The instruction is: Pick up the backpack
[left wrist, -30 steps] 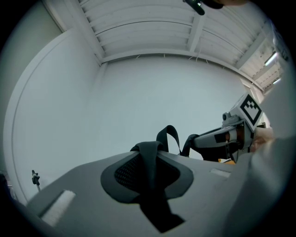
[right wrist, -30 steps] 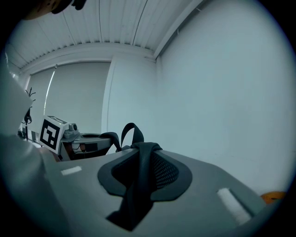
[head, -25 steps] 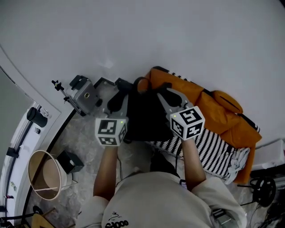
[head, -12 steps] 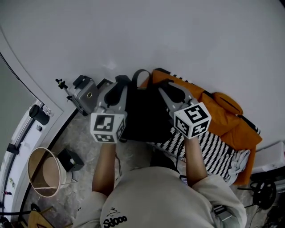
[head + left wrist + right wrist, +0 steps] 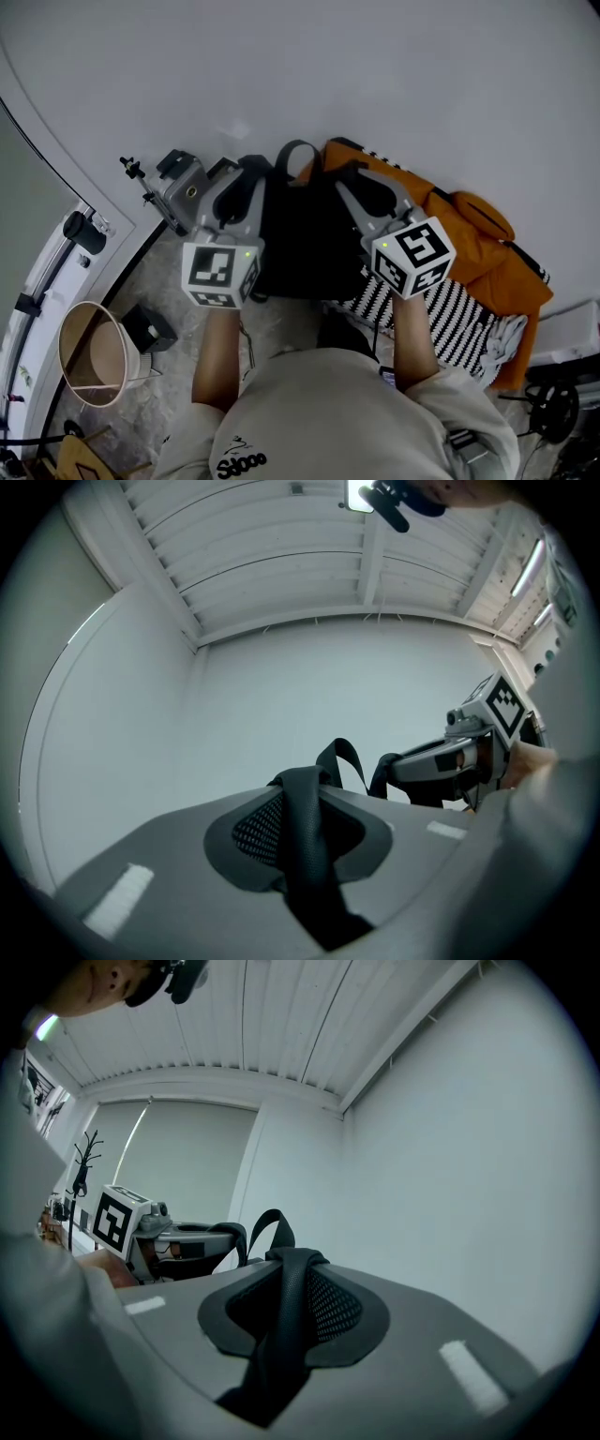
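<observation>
The black backpack (image 5: 305, 239) is hanging in front of the white wall (image 5: 375, 75), between 2 grippers. The left gripper (image 5: 246, 178) is clamping 1 shoulder strap (image 5: 305, 855), and the right gripper (image 5: 354, 183) is clamping the other strap (image 5: 281, 1335). Both forearms (image 5: 217, 352) are reaching forward side by side, roughly level.

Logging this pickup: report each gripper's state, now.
Left gripper: closed on a black backpack strap.
Right gripper: closed on a second black strap.
</observation>
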Demonstrator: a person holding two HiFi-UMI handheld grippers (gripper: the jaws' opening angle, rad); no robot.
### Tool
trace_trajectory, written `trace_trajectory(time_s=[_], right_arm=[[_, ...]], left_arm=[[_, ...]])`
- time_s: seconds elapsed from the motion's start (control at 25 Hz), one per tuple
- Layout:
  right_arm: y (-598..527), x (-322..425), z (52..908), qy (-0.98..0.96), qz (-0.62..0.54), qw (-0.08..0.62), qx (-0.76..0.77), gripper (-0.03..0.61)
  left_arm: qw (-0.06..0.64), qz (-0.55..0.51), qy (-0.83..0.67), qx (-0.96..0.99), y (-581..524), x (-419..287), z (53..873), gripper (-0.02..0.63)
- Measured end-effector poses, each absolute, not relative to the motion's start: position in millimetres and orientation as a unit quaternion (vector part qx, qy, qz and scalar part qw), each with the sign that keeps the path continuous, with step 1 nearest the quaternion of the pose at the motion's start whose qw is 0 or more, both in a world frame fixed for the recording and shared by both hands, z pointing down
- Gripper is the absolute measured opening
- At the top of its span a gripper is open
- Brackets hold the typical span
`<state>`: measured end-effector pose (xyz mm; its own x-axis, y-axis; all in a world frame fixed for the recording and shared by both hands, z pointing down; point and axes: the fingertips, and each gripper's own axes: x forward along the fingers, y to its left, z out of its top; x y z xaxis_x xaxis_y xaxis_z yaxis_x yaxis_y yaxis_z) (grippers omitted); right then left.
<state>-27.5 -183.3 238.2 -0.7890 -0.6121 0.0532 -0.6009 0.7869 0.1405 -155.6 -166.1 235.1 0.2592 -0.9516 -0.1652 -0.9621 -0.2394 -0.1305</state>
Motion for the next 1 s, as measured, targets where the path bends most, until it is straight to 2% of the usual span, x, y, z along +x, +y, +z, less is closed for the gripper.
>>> trace_trajectory(time_s=[1.0], right_arm=[[-199,-30,266,-0.942,-0.046,0.066,0.326,0.075]], left_arm=[[0.081,0.009,0.598,-0.797,-181,-158,262,0.069]])
